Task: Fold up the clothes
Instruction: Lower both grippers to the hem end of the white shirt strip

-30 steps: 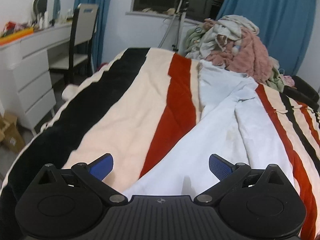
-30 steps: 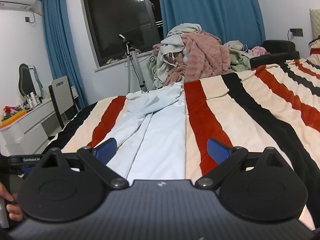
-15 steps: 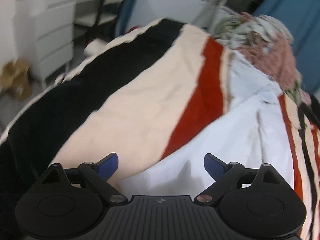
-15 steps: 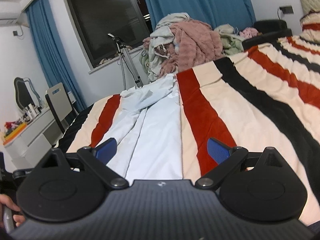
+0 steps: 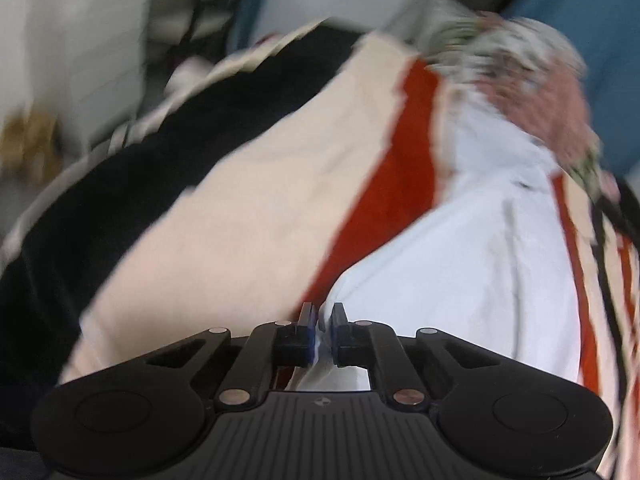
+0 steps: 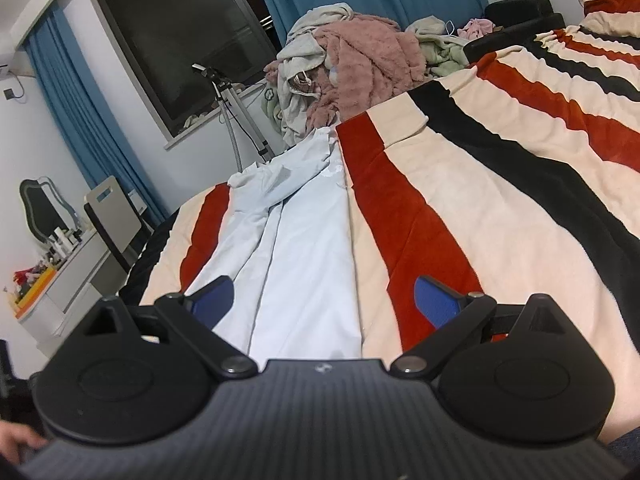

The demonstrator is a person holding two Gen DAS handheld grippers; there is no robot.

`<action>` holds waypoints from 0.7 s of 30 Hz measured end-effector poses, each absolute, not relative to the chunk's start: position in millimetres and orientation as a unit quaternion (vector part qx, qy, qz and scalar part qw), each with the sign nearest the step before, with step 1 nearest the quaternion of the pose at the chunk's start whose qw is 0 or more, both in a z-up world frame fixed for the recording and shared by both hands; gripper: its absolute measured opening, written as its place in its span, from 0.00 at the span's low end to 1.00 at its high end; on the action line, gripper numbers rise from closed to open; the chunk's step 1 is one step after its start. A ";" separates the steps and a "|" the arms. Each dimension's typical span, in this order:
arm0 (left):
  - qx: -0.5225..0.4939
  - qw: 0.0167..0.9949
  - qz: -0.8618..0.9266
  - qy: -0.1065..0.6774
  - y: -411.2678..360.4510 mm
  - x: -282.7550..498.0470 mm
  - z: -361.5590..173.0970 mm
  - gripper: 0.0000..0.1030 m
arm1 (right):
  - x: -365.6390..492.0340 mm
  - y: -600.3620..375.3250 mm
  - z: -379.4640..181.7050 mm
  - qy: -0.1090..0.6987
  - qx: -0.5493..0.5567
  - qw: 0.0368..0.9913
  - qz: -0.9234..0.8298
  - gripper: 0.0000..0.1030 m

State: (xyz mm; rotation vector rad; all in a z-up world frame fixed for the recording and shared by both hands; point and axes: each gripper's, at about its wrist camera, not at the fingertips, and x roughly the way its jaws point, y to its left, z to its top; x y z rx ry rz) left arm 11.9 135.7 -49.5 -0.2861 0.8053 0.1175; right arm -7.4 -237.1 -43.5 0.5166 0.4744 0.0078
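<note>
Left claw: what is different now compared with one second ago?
The left claw has dipped toward the bed and closed on the near edge of the pale blue garment, which it had not yet gripped. The right claw stays open over the garment.

Bedrm: bed (image 6: 500, 208), vanity (image 6: 68, 276).

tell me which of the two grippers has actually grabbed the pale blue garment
The left gripper: its fingers are pinched shut on the pale blue garment at its near edge. The right gripper is spread open, holding nothing.
</note>
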 end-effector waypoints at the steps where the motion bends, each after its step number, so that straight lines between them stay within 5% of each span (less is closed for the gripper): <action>1: -0.110 0.924 0.040 0.364 122.2 1.4 -38.6 0.07 | -7.5 -237.7 -43.0 0.232 0.255 0.939 0.004 0.96; 7: 0.011 0.957 -0.107 0.270 27.2 -59.8 -13.2 0.06 | -8.7 -243.1 -42.6 0.231 0.267 0.936 0.000 0.96; 15: 0.025 0.898 -0.191 0.396 -22.4 -38.2 -71.7 0.14 | -4.3 -246.5 -49.9 0.254 0.279 0.926 0.006 0.96; 17: 0.000 0.890 -0.200 0.410 -11.5 -32.4 -69.9 0.43 | 0.2 -249.8 -56.9 0.272 0.300 0.914 0.014 0.96; 21: -0.081 0.874 -0.215 0.428 19.9 -11.9 -52.0 0.69 | 10.5 -254.7 -72.1 0.311 0.342 0.886 0.038 0.95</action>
